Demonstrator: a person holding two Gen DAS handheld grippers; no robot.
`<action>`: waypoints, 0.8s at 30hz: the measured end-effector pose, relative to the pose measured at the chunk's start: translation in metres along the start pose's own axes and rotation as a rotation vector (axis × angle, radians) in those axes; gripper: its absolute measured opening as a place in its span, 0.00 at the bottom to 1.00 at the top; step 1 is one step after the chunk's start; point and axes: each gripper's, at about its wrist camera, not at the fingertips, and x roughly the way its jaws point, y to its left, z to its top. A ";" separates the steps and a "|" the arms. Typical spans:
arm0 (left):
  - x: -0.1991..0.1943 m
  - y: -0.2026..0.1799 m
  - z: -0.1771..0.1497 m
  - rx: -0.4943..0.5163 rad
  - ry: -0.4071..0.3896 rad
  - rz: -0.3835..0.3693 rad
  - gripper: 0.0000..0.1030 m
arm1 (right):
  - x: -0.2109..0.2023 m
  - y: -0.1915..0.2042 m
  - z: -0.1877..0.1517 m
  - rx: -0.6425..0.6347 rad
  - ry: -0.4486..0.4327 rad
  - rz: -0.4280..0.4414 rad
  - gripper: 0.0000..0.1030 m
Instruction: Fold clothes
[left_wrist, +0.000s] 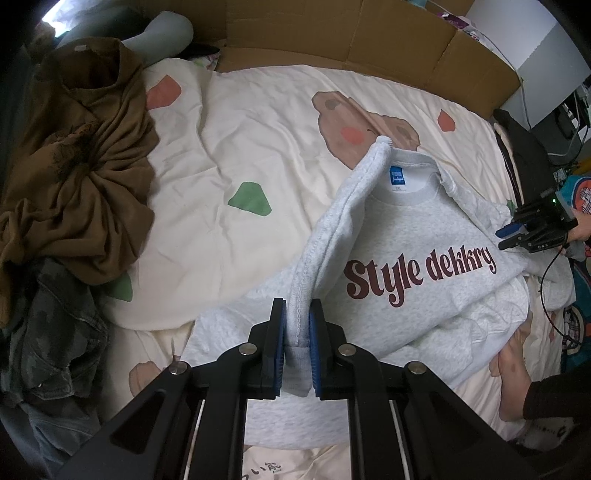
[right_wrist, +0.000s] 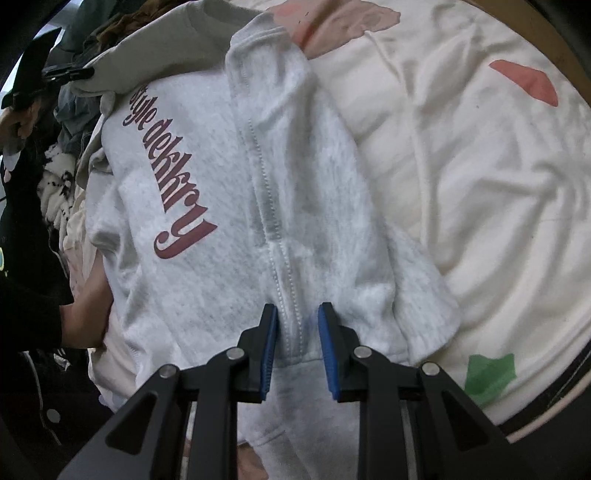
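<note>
A light grey sweatshirt (left_wrist: 406, 240) with dark red lettering lies front up on the cream bedsheet (left_wrist: 240, 129). My left gripper (left_wrist: 297, 306) is shut on a raised fold of its left side, and that edge runs taut up to the collar. In the left wrist view my right gripper (left_wrist: 509, 238) sits at the sweatshirt's far right side. The right wrist view shows that gripper (right_wrist: 297, 310) pointing down with its blue pads closed on a stitched seam ridge of the sweatshirt (right_wrist: 192, 280), beside the folded sleeve (right_wrist: 332, 206).
A crumpled brown garment (left_wrist: 81, 158) and a camouflage jacket (left_wrist: 48, 332) are piled at the left. Cardboard (left_wrist: 332, 33) lines the far edge of the bed. A person's bare foot (left_wrist: 513, 369) rests by the sweatshirt's hem, and a forearm (right_wrist: 85, 306) lies at its edge.
</note>
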 end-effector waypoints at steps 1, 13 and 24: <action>0.000 0.000 0.000 0.000 -0.001 0.000 0.11 | 0.000 0.001 -0.001 -0.002 -0.002 -0.004 0.21; -0.006 0.004 0.022 0.047 -0.022 0.046 0.11 | -0.049 0.002 -0.011 0.035 -0.081 -0.185 0.06; -0.012 0.020 0.058 0.054 -0.109 0.129 0.10 | -0.114 -0.011 -0.003 0.144 -0.132 -0.540 0.05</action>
